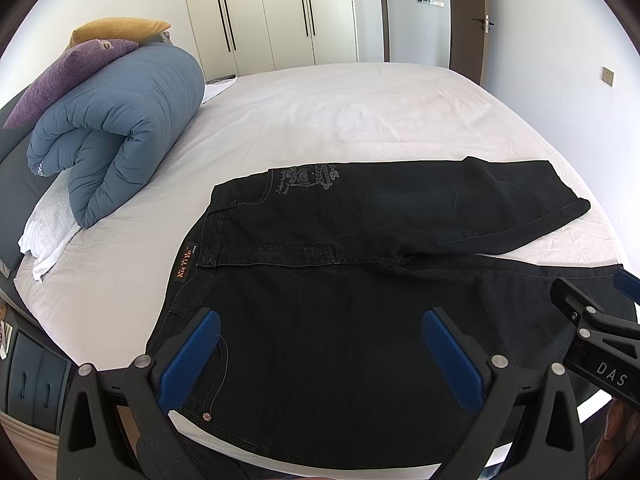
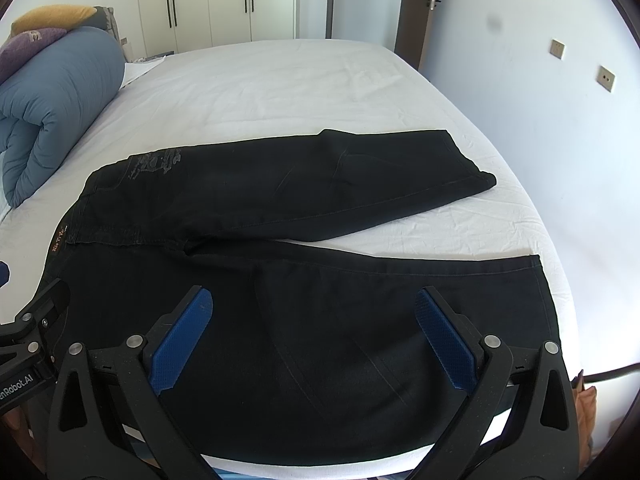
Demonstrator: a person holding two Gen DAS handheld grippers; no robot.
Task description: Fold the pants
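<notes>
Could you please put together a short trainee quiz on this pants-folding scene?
1. True or false: both legs of the black pants lie spread apart on the bed.
2. Which is open: A, only the left gripper; B, only the right gripper; C, both?
3. Fill in: the purple cushion rests on the rolled blue ____.

Key: 1 true; 2 C; 3 duvet.

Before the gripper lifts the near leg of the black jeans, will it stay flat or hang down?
The black jeans would probably droop: they lie limp, with soft creases, on the white bed sheet. The denim looks thick, so likely rather heavy. It should not slip much against the textured blue pads.
</notes>
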